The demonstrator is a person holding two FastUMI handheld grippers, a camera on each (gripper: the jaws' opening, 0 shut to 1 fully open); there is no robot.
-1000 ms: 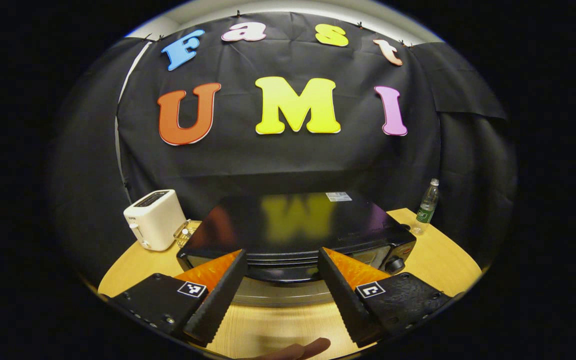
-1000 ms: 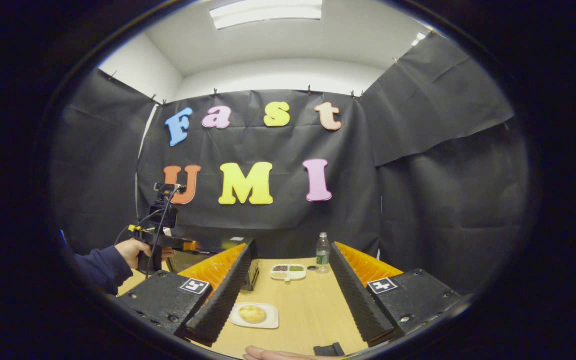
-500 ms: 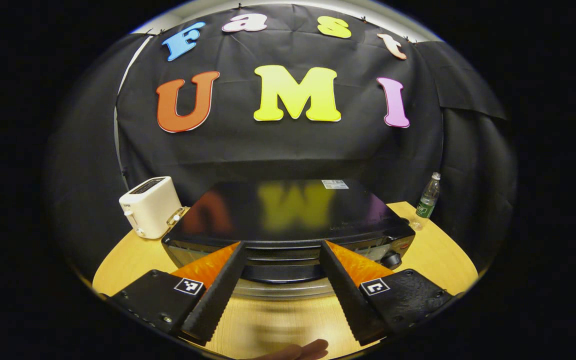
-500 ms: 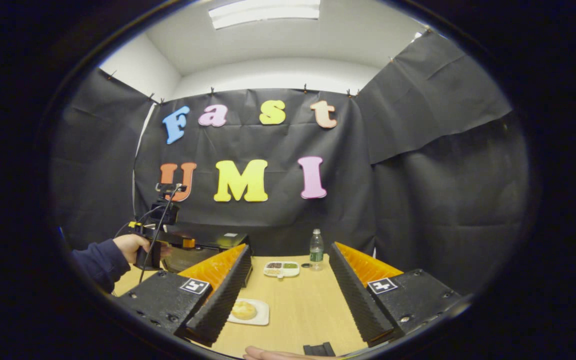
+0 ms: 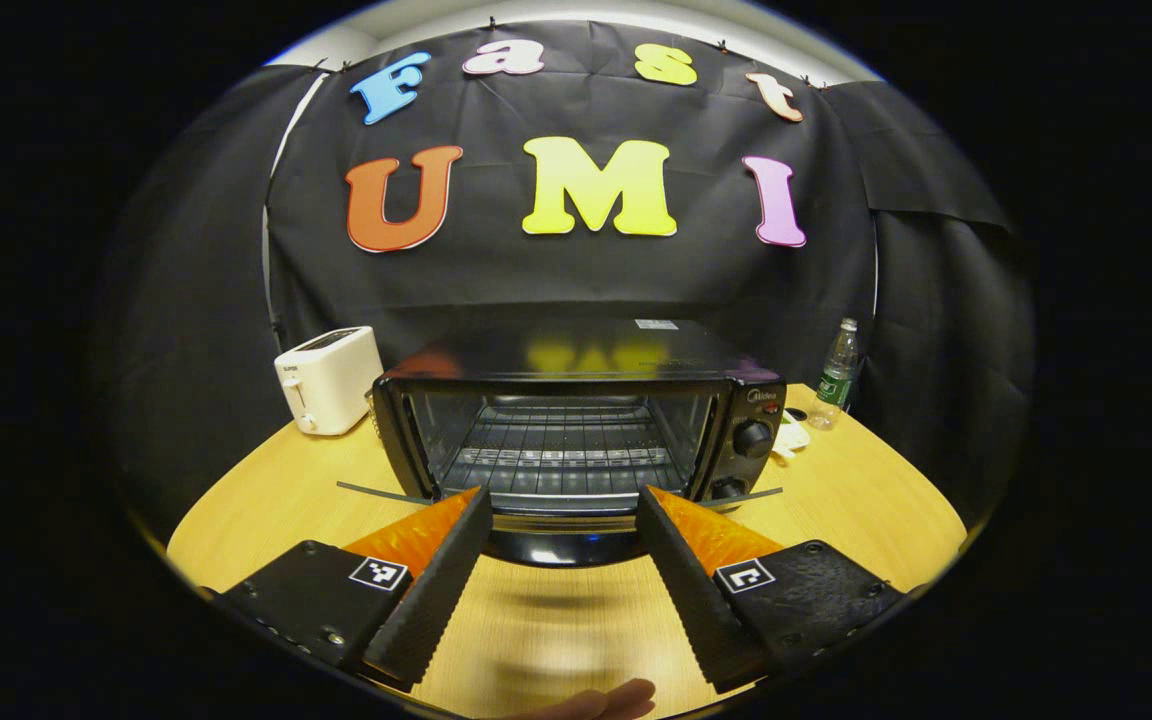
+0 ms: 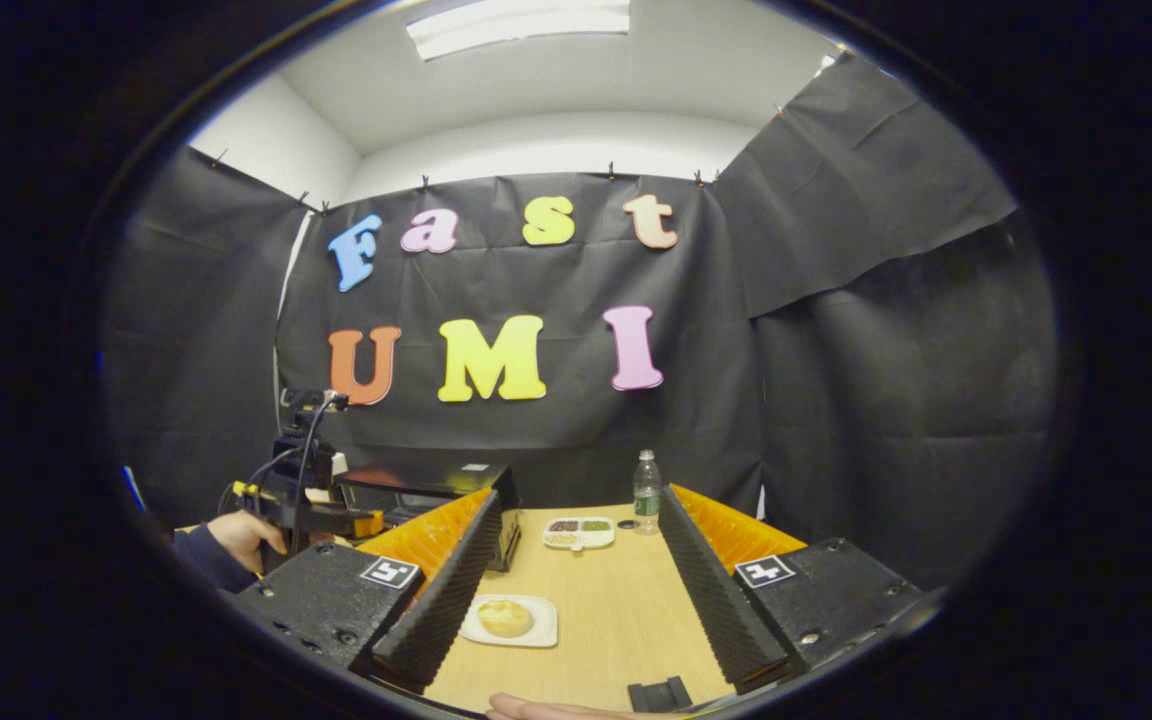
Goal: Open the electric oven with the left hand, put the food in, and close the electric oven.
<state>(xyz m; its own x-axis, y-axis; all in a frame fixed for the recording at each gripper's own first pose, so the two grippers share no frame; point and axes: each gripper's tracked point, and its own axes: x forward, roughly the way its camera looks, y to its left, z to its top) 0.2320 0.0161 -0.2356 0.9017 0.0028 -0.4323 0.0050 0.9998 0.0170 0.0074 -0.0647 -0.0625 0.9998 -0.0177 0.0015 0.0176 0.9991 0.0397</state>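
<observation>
Left gripper view: oven door's front edge hidden behind gripper.

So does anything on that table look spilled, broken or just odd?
Nothing stands out. The electric oven has its door down and its rack bare, the toaster and water bottle stand upright, and the bun sits on its plate.

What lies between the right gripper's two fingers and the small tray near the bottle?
In the right gripper view, bare table lies between the right gripper and the small tray; the bread plate sits left.
</observation>
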